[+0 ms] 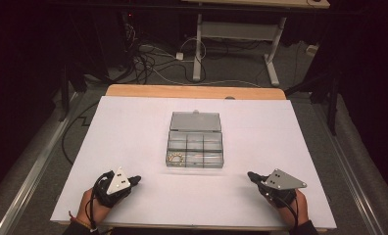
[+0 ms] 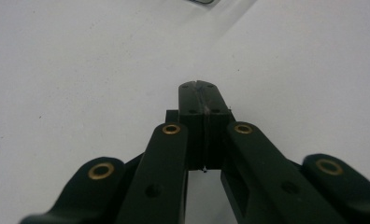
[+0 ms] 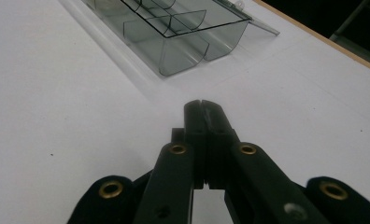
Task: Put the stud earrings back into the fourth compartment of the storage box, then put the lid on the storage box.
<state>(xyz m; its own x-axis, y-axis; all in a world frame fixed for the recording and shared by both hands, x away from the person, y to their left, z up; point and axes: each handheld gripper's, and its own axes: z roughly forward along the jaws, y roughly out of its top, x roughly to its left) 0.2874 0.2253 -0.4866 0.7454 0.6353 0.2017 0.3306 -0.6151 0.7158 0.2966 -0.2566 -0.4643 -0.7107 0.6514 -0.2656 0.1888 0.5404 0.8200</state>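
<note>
A clear plastic compartment box lies in the middle of the white table sheet, its lid folded back flat on the far side. A small golden item rests in its near-left compartment. My left gripper sits low at the front left, jaws pressed together with nothing between them. At the front right my right gripper is also shut and empty. The box's near corner lies ahead and left of it in the right gripper view.
The white sheet covers a wooden table whose far edge shows. Beyond it stand a desk frame and loose cables on the floor. Metal rails run along both sides.
</note>
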